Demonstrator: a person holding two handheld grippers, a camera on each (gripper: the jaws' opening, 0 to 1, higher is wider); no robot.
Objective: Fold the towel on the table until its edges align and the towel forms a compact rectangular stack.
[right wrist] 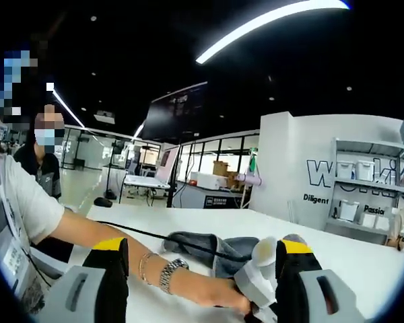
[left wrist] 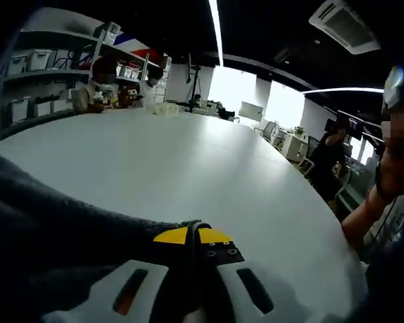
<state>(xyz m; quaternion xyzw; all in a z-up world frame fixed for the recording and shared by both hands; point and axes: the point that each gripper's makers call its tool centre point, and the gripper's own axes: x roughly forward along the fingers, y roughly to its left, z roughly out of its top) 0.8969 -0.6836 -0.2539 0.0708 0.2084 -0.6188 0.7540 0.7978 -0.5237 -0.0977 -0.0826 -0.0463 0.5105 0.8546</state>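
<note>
The left gripper (left wrist: pixel 195 235) is pinching an edge of the dark grey towel (left wrist: pixel 47 235), its yellow-tipped fingers (left wrist: pixel 172 235) pressed together on the cloth. The towel is lying on the white tabletop (left wrist: pixel 209 168), spreading away from that gripper toward the view's lower left. In the right gripper view, the right gripper (right wrist: pixel 202 269) is hovering with its fingers (right wrist: pixel 111 245) spread wide and holding nothing, while the person's forearm (right wrist: pixel 121 252) and the left gripper (right wrist: pixel 259 272) are crossing between them; the towel (right wrist: pixel 202 243) is bunching on the tabletop just behind that forearm. The hold looks shallow, so a quick lift could let the cloth slip free. With only one corner gripped, the fold is likely to land skewed, leaving edges misaligned.
</note>
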